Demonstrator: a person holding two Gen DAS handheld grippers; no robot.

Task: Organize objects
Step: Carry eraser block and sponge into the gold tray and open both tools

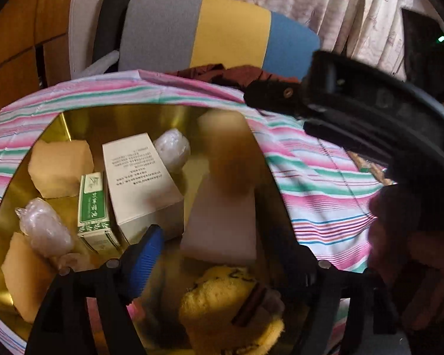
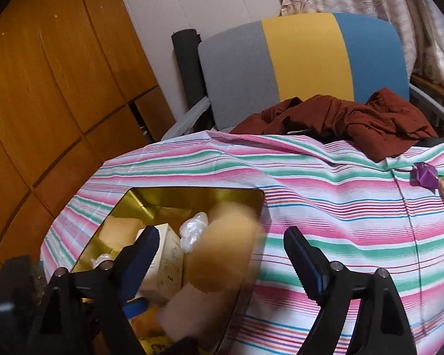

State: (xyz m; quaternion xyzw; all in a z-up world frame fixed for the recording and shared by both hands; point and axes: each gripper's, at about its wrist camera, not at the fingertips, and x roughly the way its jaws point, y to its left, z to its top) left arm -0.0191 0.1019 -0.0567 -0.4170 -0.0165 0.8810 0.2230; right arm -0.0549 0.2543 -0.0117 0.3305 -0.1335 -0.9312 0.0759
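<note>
Gold-lined box set on striped cloth, well filled. Inside, from left wrist view: tall white carton with printed text, leaning; green-and-white carton just beside it on its left; two tan sponge blocks at the left wall; two clear plastic-wrapped bundles, one near the left edge and one behind the white carton. Pale pinkish block upright near box centre, a blurred tan piece above it, possibly mid-fall, too smeared to tell. Yellow plush toy at near edge of box. Left gripper over the box, fingers spread wide, nothing clamped. Right gripper above the box's right edge, fingers likewise apart and released, blurred tan piece between them but untouched. Beyond the cloth: chair back in grey, yellow and blue, rust-red garment heaped in front. Small purple thing on cloth at far right.
</note>
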